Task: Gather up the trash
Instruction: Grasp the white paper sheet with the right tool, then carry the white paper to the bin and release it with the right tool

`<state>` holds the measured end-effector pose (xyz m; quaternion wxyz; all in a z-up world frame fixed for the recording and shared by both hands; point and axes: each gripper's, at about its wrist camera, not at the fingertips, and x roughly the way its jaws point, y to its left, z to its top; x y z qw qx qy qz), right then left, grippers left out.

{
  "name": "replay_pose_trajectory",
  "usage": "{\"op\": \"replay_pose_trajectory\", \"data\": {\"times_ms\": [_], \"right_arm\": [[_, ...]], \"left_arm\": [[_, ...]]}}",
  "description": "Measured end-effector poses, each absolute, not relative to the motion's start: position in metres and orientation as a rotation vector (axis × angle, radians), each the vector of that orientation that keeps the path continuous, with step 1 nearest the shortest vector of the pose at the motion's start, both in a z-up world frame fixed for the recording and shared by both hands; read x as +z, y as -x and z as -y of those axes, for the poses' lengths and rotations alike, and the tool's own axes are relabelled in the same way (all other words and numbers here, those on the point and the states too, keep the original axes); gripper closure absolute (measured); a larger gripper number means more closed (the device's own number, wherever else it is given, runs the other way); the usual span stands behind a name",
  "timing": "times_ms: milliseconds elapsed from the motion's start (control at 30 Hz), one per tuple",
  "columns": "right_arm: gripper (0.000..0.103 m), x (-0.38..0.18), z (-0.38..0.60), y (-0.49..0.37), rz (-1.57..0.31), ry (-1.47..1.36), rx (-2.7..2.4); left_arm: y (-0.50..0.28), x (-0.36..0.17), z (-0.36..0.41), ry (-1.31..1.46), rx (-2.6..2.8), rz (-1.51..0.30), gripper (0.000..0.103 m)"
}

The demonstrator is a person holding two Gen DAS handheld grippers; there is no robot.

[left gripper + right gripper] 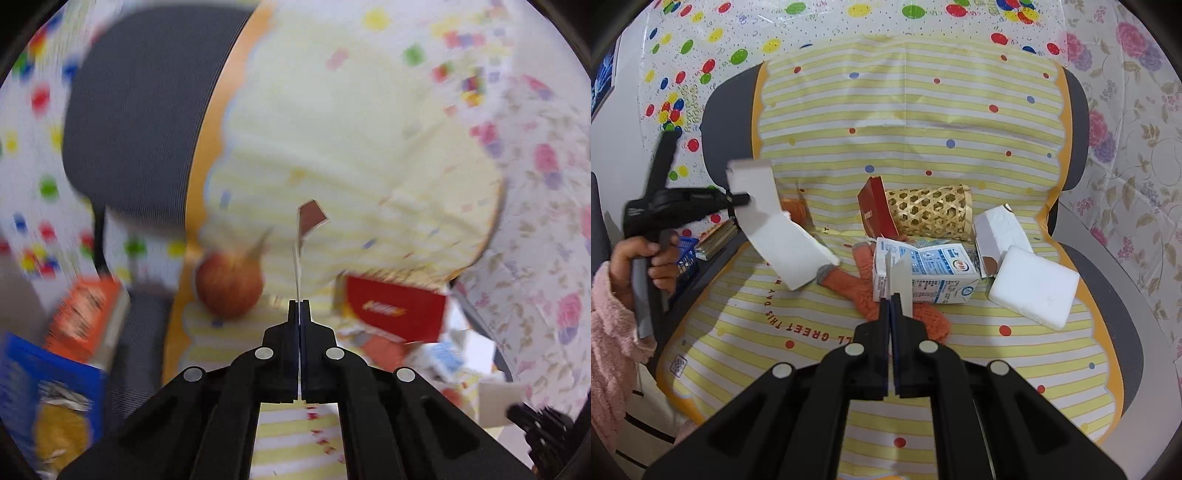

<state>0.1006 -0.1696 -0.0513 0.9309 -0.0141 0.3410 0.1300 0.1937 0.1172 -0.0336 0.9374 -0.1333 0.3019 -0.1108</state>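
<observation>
The right gripper (891,297) is closed, its 2 fingers pinching a thin pale slip (903,280) that stands up between them, over the middle of the chair seat (960,369). Just beyond it a milk carton (923,275) lies on its side across an orange glove (886,295). A foam block (1034,291) sits by the seat's right edge, touching an open white box (997,229). Over the left edge a hand (646,254) holds the left gripper (740,199), clamped on bent white cardboard (783,236) held clear of the seat. At the seat's back lie a basket (931,210), a red box (875,210) and, blurred, perhaps an apple (229,288).
</observation>
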Motion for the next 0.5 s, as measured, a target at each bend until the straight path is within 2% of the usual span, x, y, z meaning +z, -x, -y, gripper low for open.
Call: {"op": "replay_pose_trajectory", "data": {"times_ms": [200, 500], "right_arm": [[0.101, -0.035, 0.179, -0.078, -0.670, -0.018, 0.269], [0.101, -0.028, 0.208, -0.038, -0.681, -0.085, 0.249]], "left_arm": [[-0.110, 0.026, -0.083, 0.100, -0.155, -0.470, 0.103], [-0.042, 0.009, -0.028, 0.059, -0.189, -0.524, 0.102]]}}
